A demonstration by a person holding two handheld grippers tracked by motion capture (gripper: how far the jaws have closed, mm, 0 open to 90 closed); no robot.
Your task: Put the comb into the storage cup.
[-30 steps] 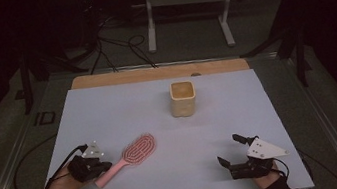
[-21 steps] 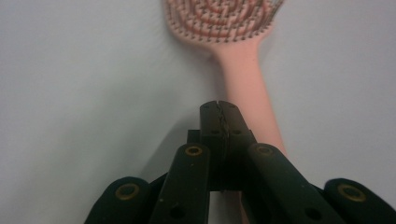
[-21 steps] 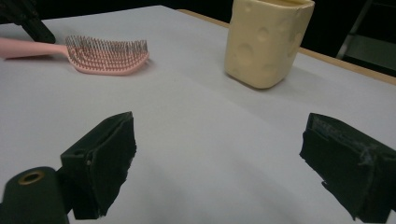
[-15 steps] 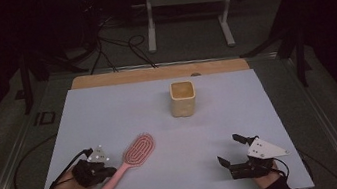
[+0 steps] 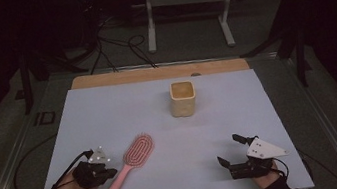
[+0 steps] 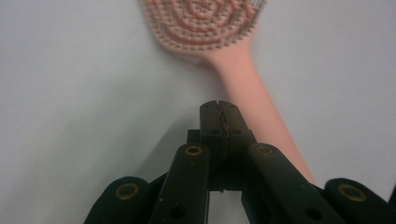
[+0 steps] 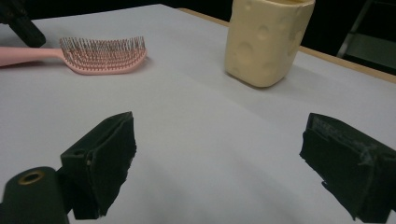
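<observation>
A pink hairbrush (image 5: 135, 155) lies bristles up on the white table sheet (image 5: 108, 113) at the near left, its handle pointing toward the front edge. My left gripper (image 5: 112, 172) is shut with nothing between its jaws, its tips just left of the handle. In the left gripper view the closed tips (image 6: 219, 109) sit beside the brush handle (image 6: 243, 79). My right gripper (image 5: 229, 149) rests open at the near right, holding nothing. Its view looks between the two wide-set pads (image 7: 229, 158) toward the brush (image 7: 102, 56) and a cream cup (image 7: 266, 39).
The cream cup (image 5: 183, 98) stands upright behind the middle of the sheet. A wooden strip (image 5: 153, 73) runs along the far edge. A metal stand (image 5: 184, 11) and floor cables (image 5: 114, 47) lie beyond the table. The left gripper's dark body (image 7: 18, 21) appears far off.
My left gripper has drifted slightly toward the near edge beside the brush handle, and the handle has swung a little the same way. The right gripper has not moved.
</observation>
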